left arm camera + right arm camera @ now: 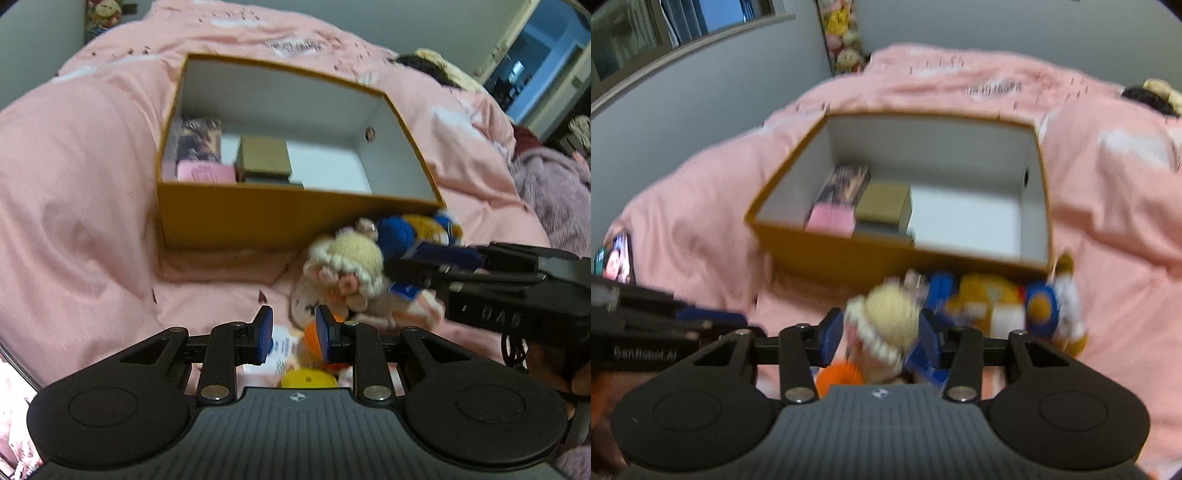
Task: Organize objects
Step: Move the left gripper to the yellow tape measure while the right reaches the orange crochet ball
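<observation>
Blonde-haired plush doll (886, 325) lying on the pink bedspread (74, 184) just in front of the near wall of the orange cardboard box (236, 218), held between the blue pads of the right gripper (881, 341) — jaws closed against the doll's head. Just right of it, a blue-and-yellow plush toy (993, 306) rests against the box's near right corner. Left gripper (294, 332), nearer the camera, stands released, nothing between its pads; an orange item (310, 334) lies just beyond them. Inside the box, at its left end — a pink box (205, 171), a brown box (263, 157) and a dark printed box (199, 138).
</observation>
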Motion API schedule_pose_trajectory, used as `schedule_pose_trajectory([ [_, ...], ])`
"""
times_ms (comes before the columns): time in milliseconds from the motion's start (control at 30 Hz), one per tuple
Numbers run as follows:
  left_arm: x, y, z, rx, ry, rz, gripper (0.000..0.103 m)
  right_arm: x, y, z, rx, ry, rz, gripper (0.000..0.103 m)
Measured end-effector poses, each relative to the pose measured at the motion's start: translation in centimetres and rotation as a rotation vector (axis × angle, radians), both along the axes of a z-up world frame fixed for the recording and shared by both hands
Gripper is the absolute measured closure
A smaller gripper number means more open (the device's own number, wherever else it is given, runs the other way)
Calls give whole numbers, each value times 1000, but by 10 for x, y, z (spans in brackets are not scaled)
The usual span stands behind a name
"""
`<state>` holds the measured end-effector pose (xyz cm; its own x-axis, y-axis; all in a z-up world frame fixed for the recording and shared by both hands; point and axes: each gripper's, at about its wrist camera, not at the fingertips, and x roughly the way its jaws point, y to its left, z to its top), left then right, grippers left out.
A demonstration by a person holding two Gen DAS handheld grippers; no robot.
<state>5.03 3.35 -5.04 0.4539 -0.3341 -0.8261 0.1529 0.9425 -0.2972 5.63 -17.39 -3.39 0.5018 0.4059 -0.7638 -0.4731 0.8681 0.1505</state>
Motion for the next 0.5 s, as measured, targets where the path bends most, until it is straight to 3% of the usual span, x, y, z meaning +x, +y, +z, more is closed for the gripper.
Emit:
schedule_pose_trajectory([
  [233,-4,-10,-19,45,98,-73,75,-13,13,-36,-42,153,72,62],
  [500,-9,-24,-32,98,138,-190,57,-4,9,-46,-7,218,61,61],
])
